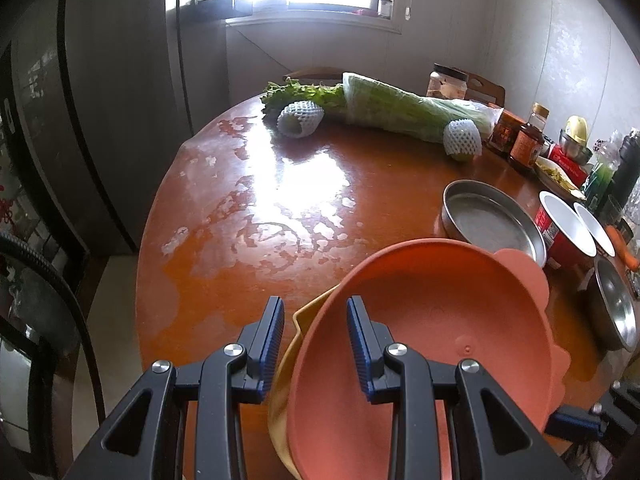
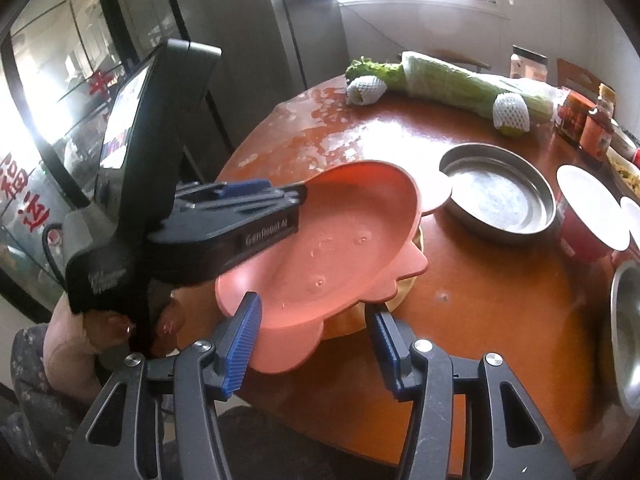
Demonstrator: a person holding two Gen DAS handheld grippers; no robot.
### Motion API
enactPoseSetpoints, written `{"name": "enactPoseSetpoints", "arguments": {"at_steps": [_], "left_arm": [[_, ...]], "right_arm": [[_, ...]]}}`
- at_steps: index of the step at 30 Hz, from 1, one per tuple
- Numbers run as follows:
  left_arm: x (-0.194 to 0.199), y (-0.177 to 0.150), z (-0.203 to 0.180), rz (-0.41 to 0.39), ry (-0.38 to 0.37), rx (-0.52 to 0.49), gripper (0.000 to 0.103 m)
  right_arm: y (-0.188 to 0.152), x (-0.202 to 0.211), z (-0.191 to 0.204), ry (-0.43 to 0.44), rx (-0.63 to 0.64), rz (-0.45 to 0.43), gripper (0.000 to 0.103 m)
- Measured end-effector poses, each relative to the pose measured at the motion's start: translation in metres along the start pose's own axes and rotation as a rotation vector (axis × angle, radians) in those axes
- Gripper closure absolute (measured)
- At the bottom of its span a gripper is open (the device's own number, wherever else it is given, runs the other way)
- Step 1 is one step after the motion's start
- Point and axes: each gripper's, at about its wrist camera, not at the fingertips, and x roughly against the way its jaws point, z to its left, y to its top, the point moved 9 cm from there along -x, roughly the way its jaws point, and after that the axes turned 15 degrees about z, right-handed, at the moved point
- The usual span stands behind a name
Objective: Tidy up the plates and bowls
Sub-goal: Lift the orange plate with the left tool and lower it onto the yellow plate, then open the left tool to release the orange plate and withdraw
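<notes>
An orange flower-rimmed plate [image 1: 440,312] [image 2: 340,232] rests tilted on a yellow bowl [image 1: 280,412] [image 2: 348,324] at the near edge of the round brown table [image 1: 248,240]. My left gripper [image 1: 316,332] is shut on the plate's rim, one pad inside the plate and one outside. The right wrist view shows that gripper [image 2: 302,194] from the side, clamped on the plate's left edge. My right gripper [image 2: 314,340] stands open astride the plate's near lobed rim. Its left pad is close to the rim and its right pad is clear of it.
A flat steel pan [image 1: 492,216] [image 2: 496,196], red cups [image 1: 560,232] and a steel bowl [image 1: 612,308] stand at the right. Wrapped cabbage [image 1: 400,112], netted fruit and jars lie at the back. A person's hand [image 2: 120,324] holds the left gripper.
</notes>
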Motion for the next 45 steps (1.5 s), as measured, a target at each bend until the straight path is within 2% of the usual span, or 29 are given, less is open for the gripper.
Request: {"name": "enactPoseSetpoints", "arguments": {"at_steps": [13,16,19,25,38,45], "left_arm": [[0.005,-0.006,0.002,0.0,-0.009,-0.002,0.07],[0.007,-0.005,0.002,-0.006,0.013,-0.011,0.069],[0.009,-0.006,0.003,-0.001,-0.013,-0.008,0.068],[0.01,-0.006,0.001,-0.005,0.004,-0.029,0.068],[0.018,-0.008,-0.001,-0.01,0.007,-0.015,0.068],[0.036,-0.005,-0.012,-0.029,0.019,-0.033,0.063]], "right_arm": [[-0.011,-0.003,0.029,0.03,0.091,0.024,0.044],[-0.009,-0.001,0.037,0.026,0.119,0.01,0.041],[-0.005,0.001,0.044,0.027,0.153,-0.01,0.04],[-0.015,-0.015,0.05,0.025,0.182,0.039,0.039],[-0.024,0.006,0.032,0.033,0.136,-0.001,0.038],[-0.025,0.027,0.014,0.024,0.098,-0.056,0.034]]}}
